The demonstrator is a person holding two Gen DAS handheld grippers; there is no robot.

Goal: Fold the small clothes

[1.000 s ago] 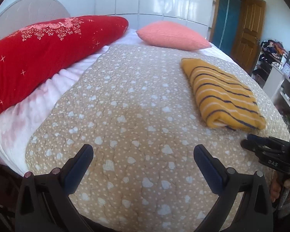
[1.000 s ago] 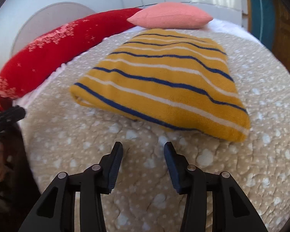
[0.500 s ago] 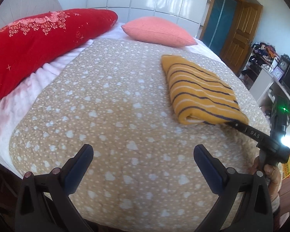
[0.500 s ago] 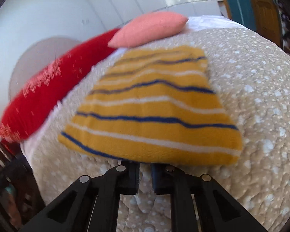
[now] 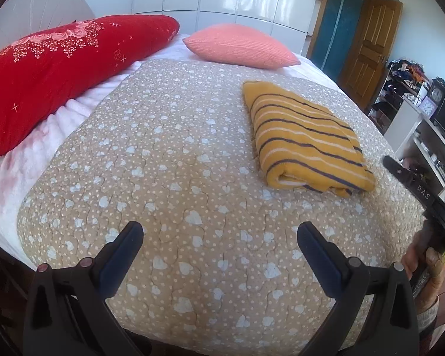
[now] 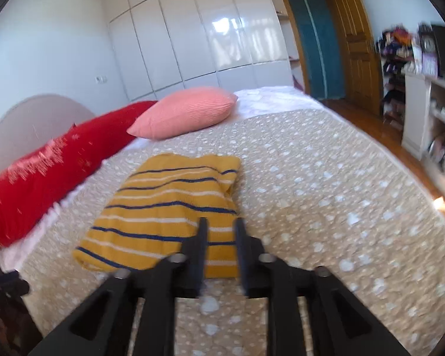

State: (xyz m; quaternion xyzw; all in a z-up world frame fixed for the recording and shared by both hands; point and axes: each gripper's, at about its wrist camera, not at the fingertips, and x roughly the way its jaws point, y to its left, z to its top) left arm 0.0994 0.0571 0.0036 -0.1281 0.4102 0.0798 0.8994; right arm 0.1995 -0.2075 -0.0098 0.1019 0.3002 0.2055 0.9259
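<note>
One folded garment is all I have to work with — a yellow knit sweater (image 5: 305, 139) with navy and white stripes, lying as a thick rectangular bundle on the right half of the bed's heart-print quilt (image 5: 169, 160), short of the coral pillow (image 5: 240, 46) and well apart from the red floral pillow (image 5: 59, 59).

My left claw (image 5: 219, 237) hovers over bare quilt with its fingers spread wide, holding nothing. My right claw (image 6: 221, 237) sits over the sweater's near edge, fingers a narrow gap apart; the view is blurred, but I see no cloth pinched between them, so I take it as empty.

I judge the knit soft, light and limp — it will sag and slide open if lifted by a single layer. The rolled near end (image 5: 293, 179) shows several layers stacked; I would pinch through all of them at a corner there, and take the matching corner with the other claw, so the bundle moves as one. The quilt gives underneath, so I would press down only lightly.
</note>
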